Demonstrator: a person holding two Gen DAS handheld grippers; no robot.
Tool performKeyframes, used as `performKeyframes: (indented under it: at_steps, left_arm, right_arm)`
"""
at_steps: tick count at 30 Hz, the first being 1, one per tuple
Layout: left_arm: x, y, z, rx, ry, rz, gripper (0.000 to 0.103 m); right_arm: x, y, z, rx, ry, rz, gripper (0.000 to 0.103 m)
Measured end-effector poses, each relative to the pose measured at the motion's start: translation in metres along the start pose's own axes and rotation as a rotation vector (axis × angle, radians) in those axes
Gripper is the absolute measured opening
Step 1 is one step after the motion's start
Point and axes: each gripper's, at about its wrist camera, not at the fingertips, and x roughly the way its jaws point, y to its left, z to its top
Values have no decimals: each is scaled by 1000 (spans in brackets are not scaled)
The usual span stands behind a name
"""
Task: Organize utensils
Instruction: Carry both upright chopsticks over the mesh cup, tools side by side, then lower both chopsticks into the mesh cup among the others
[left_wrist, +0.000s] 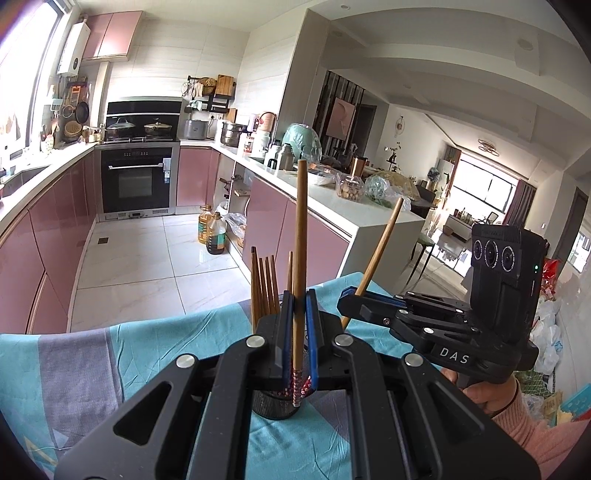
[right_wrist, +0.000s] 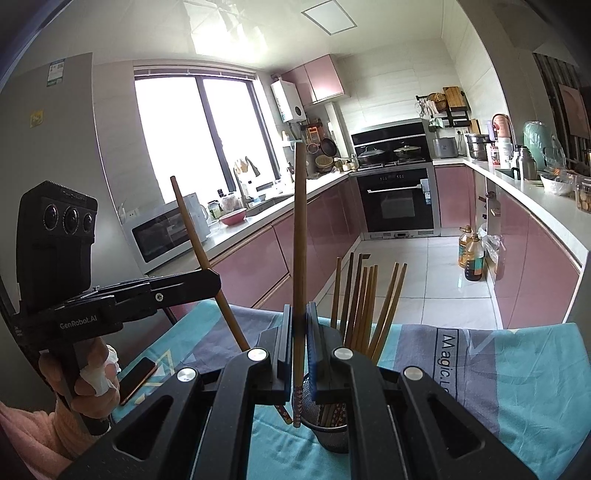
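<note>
A: Start at the left. What does the left claw (left_wrist: 300, 334) have?

B: One chopstick (left_wrist: 301, 236). The jaws are clamped tight on it near its patterned lower end. The stick stands almost upright, its plain tip towards twelve o'clock and its patterned end poking out below the pads at six.

A: And the holder?

B: The dark mesh cup (left_wrist: 271, 404) sits on the teal and grey cloth (left_wrist: 110, 354), straight under that claw. The held stick's foot hangs at the cup's rim; whether it touches, I cannot tell. A bunch of chopsticks (left_wrist: 264, 286) rises out of the cup at about eleven o'clock from the claw, just beside the left finger.

A: Now to the right.

B: The right claw (right_wrist: 298, 345) is also closed on a single chopstick (right_wrist: 300, 236), again gripped low, upright, tip at twelve. Seen from the left camera that stick (left_wrist: 376, 254) leans towards one o'clock.

A: Where is the cup from that side?

B: Below and slightly right of the right claw, at about five o'clock. Its stick's patterned end hangs just outside the cup's left rim. The standing bunch fans out at one to two o'clock from the claw. A phone (right_wrist: 138, 378) lies on the cloth at nine o'clock, near the person's left hand (right_wrist: 83, 376).
</note>
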Motion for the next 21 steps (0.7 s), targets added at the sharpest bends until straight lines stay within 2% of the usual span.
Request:
performKeyframes:
  at_steps: [14, 21]
  left_arm:
    - [-3, 1, 2, -7, -6, 16, 7]
    - [3, 1, 0, -10, 17, 25, 7]
  right_arm:
    - [9, -3, 8, -3, -4, -22, 6]
    - [12, -3, 3, 2, 4, -37, 6]
